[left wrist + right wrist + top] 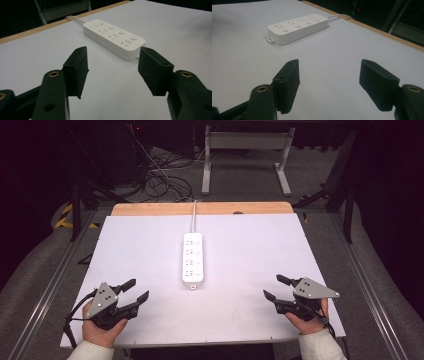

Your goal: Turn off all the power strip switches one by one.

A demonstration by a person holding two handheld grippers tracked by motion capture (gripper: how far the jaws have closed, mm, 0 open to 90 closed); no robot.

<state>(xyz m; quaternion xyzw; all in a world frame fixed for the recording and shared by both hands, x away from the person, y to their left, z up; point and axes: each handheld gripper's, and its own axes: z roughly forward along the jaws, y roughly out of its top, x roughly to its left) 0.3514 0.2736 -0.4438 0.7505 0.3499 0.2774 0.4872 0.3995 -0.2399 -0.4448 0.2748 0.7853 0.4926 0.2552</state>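
High view has the white table (150, 270) taking up most of the shot, with a strip of bare wood along its far edge. Next biggest is the white power strip (193, 260), lying flat around the middle of the table, lengthways toward the far edge, with its white cord (194, 217) running off over that edge. It's got four sockets in a row, each with a little button beside it.

Then the two claws, both near the front edge and well apart from the strip. The left gripper (138, 290) sits by the front left corner, jaws apart, nothing between them. The right gripper (274, 287) is by the front right corner, same deal: wide apart and empty. Both aim in toward the strip.

My guess on handling: hard plastic shell, stiff, fairly light, smooth so maybe a bit slippery. I'd pinch it across the narrow width along the long sides, not on the buttons. The cord will likely drag, so go easy.
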